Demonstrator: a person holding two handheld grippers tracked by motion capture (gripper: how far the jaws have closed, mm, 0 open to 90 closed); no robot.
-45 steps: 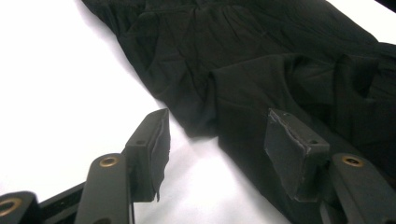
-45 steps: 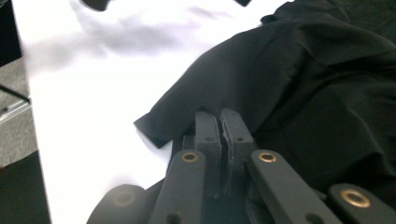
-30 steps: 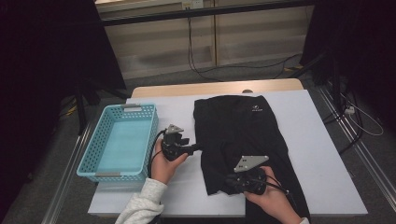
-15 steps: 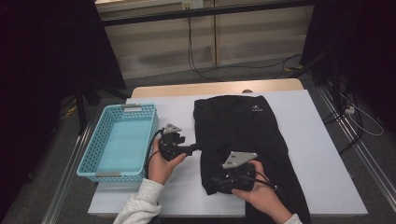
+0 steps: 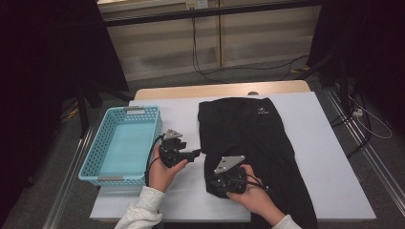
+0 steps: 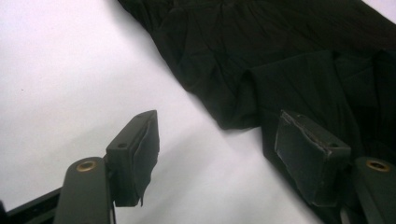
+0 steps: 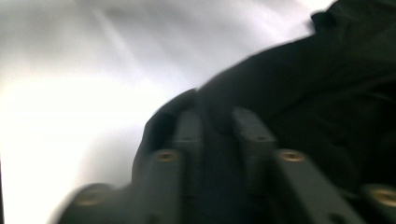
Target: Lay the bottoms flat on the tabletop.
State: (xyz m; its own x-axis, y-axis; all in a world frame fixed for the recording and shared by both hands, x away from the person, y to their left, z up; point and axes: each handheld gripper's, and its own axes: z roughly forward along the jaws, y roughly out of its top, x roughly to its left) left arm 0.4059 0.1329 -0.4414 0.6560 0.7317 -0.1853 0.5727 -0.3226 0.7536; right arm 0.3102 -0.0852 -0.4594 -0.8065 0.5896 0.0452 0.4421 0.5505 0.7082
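- Right gripper [image 5: 220, 183] sits on the near-left corner of the black garment [image 5: 258, 143], jaws just closed and pinching a fold of it.
- Left gripper [image 5: 196, 153] is spread, empty, at the garment's left edge.
- Garment runs lengthwise away from the person on the white table [image 5: 329, 157]; basket [image 5: 95, 162] sits left.

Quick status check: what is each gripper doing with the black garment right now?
Left gripper: jaws have just been opening, now open and empty at the black garment edge.
Right gripper: jaws have just closed, pinching a fold of the garment.
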